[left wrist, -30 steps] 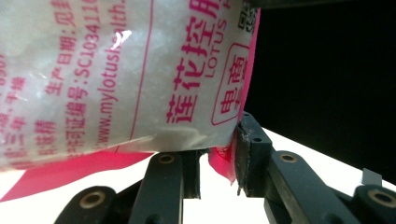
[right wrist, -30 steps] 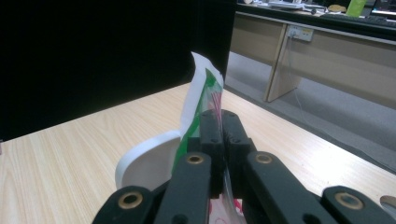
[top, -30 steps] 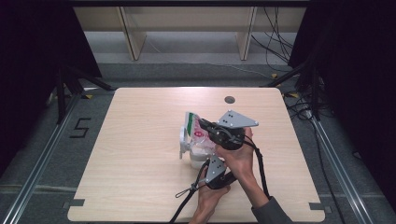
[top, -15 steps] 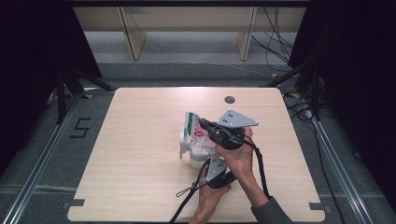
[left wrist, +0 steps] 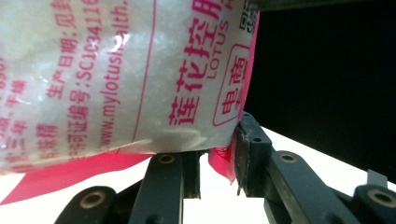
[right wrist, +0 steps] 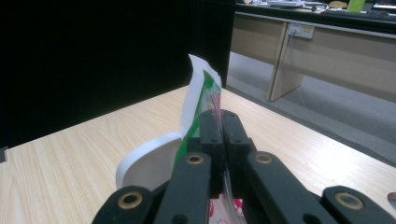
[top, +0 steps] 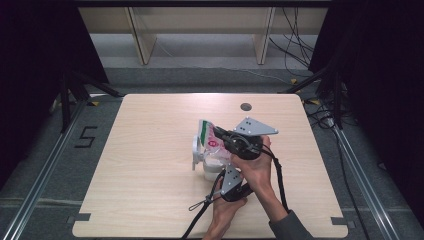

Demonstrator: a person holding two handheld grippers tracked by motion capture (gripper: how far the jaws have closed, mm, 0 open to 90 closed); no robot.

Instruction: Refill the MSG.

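Both grippers clamped on the bag, centre of the table.
Right gripper (right wrist: 219, 140) has its jaws closed tight on the bag's (top: 210, 142) top edge; left gripper (left wrist: 217, 158) pinches a bottom corner. In the high view the bag stands over a white cup (top: 200, 157), just right of centre on the table (top: 150, 150).

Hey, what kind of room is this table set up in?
Probably a lab or office set up for recording: a bare wooden table ringed by black curtains, loose cables on the grey floor, and a desk with a wall socket behind.
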